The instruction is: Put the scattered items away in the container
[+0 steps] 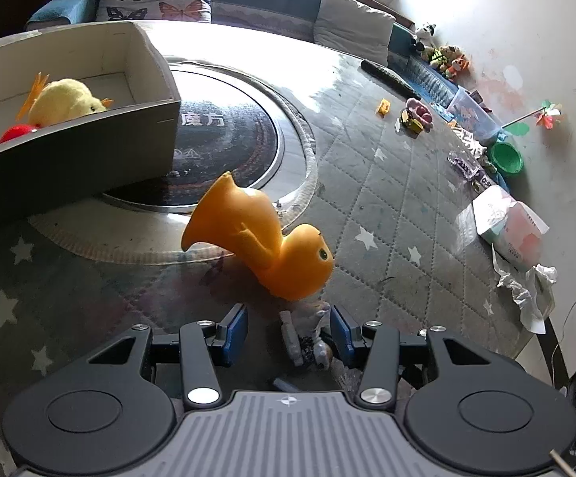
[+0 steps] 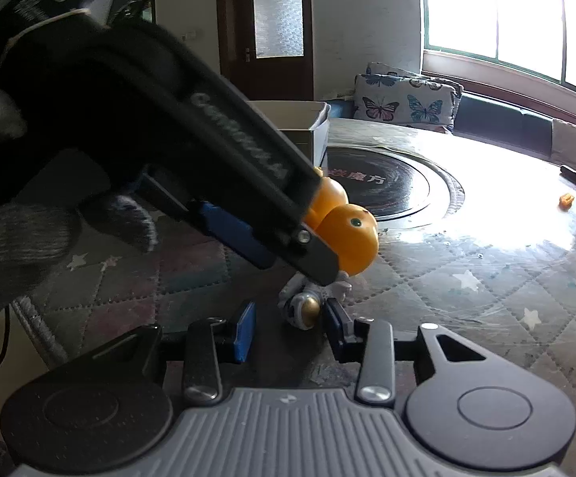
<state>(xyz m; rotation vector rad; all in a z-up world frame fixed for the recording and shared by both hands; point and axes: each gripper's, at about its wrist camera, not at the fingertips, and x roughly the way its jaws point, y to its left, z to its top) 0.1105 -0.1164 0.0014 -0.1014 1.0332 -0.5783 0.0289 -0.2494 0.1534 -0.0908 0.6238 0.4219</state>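
Observation:
A small white astronaut figure with a gold visor (image 2: 307, 307) lies on the quilted mat. It sits between the tips of my open right gripper (image 2: 291, 328); the right pad (image 2: 335, 324) is at its side and a gap shows at the left pad. My left gripper (image 1: 288, 328) reaches down over the same figure (image 1: 308, 338), jaws open around it. An orange rubber duck (image 1: 264, 238) lies on its side just beyond. The grey box (image 1: 89, 147) stands at the far left, with a yellow plush chick (image 1: 67, 101) and a red ball (image 1: 16, 133) inside.
A round black glass plate (image 1: 228, 139) is set in the table beside the box. Small toys (image 1: 415, 115), a green bowl (image 1: 506, 157), tissue packs (image 1: 514, 226) and crumpled paper (image 1: 526, 290) crowd the right edge. A gloved hand (image 2: 29, 238) holds the left gripper. Butterfly cushions (image 2: 403, 103) lie behind.

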